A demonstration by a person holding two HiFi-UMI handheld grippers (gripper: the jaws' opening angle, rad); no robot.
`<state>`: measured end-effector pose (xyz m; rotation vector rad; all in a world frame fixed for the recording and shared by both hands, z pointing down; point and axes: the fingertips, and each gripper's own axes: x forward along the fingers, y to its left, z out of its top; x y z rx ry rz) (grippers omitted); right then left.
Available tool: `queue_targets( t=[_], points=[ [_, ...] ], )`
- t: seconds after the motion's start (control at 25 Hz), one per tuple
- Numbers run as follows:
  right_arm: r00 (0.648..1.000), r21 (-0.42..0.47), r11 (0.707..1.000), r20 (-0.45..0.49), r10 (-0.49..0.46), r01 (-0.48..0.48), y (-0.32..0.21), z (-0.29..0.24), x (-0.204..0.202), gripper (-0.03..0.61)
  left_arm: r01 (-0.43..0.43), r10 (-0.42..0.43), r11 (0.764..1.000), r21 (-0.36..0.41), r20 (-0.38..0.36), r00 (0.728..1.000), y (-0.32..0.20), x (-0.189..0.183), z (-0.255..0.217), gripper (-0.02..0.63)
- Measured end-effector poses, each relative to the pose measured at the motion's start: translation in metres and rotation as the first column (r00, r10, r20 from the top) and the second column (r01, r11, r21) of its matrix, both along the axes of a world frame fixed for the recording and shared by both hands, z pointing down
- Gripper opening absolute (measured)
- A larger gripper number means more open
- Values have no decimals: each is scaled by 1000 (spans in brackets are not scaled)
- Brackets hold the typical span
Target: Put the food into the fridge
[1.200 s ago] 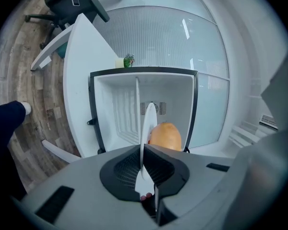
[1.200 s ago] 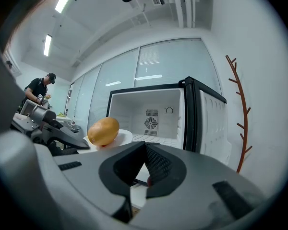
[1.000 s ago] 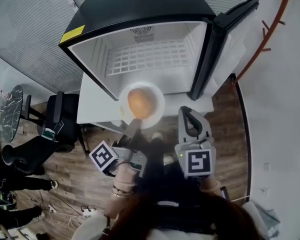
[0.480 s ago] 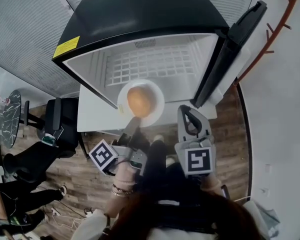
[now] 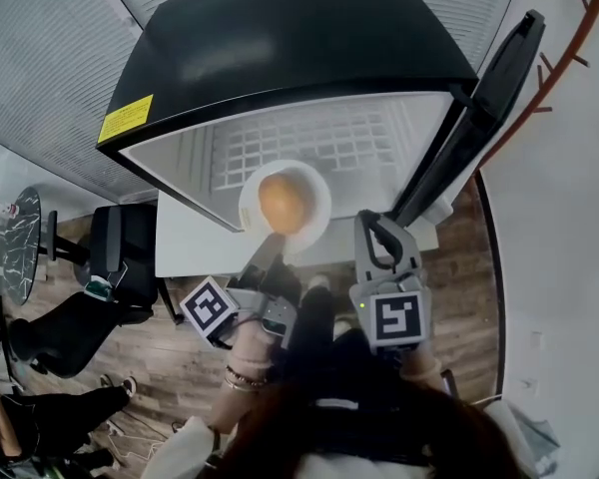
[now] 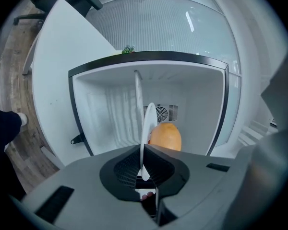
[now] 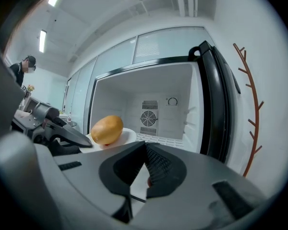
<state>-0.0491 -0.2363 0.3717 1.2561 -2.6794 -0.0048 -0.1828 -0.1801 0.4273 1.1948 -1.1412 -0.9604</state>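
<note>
My left gripper (image 5: 268, 250) has its fingers pinching the rim of a white plate (image 5: 317, 193), which carries the round yellow-orange food (image 5: 283, 199) at the mouth of the open fridge (image 5: 280, 48). My right gripper (image 5: 379, 230) hangs just beside it, fingers pressed together on nothing.

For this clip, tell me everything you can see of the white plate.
The plate is round, white, smooth-looking and shallow, with a slightly raised rim. The left tool is shut on its near edge and holds it roughly level at the mouth of the open fridge. One rounded yellow-orange food item lies on its middle. Seen edge-on from the left gripper view, it is thin. The right tool is apart from it.
</note>
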Motion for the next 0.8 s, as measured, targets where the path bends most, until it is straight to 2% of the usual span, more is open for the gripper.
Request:
queue_targets(
  t=[0.8],
  points=[
    [1000, -20, 1000, -6, 18, -18, -40, 2, -12, 0, -24, 24, 999, -40, 6, 1000, -45, -13, 4, 12]
  ],
)
